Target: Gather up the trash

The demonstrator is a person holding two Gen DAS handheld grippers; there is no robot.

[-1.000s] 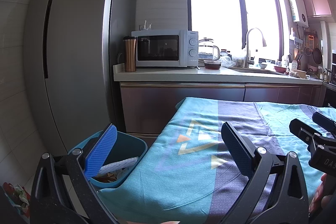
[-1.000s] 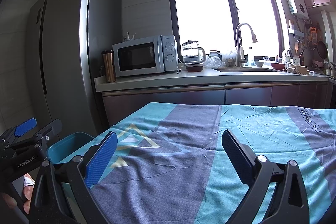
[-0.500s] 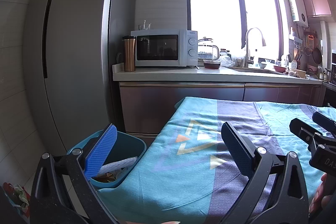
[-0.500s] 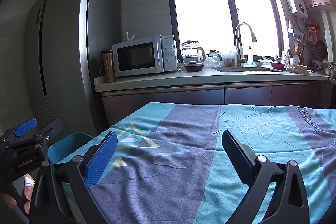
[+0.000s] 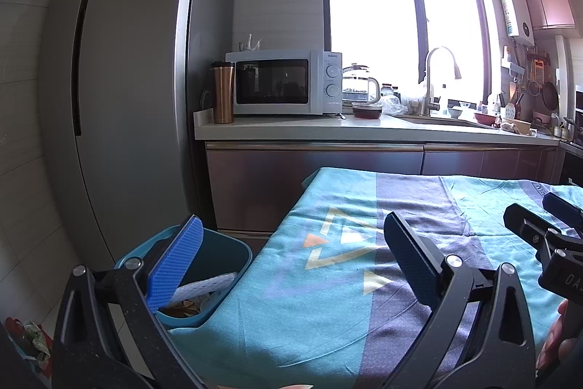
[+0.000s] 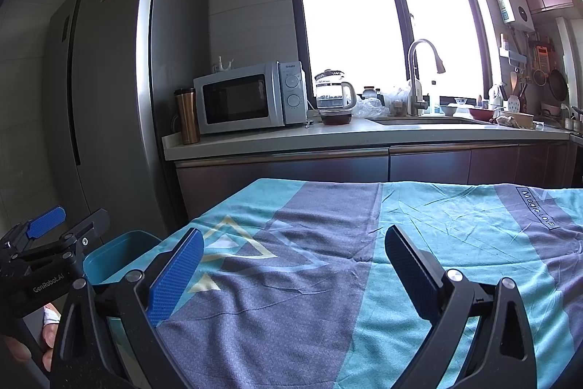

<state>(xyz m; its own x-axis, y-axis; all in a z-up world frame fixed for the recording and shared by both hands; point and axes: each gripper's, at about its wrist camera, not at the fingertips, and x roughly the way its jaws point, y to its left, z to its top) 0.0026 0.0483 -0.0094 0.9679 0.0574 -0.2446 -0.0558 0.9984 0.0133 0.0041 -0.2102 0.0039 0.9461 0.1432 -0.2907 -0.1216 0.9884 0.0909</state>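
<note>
A teal trash bin point(image 5: 233, 254) stands on the floor at the table's left end, with white foam netting point(image 5: 204, 285) and brown scraps inside. Its rim also shows in the right wrist view point(image 6: 120, 246). My left gripper point(image 5: 291, 265) is open and empty, held above the table's left edge next to the bin. My right gripper point(image 6: 291, 268) is open and empty over the cloth-covered table point(image 6: 437, 225). No loose trash shows on the cloth. Each gripper appears in the other's view: the right one point(image 5: 539, 225) and the left one point(image 6: 54, 232).
A tall grey fridge point(image 5: 127, 97) stands left of the counter point(image 5: 364, 130), which carries a microwave point(image 5: 284, 82), a copper tumbler point(image 5: 223, 93), a kettle and a sink tap. A crumpled wrapper point(image 5: 32, 341) lies on the floor at the far left.
The left wrist view has shifted slightly, so the bin and counter sit a little differently. Both grippers stay open and empty.
</note>
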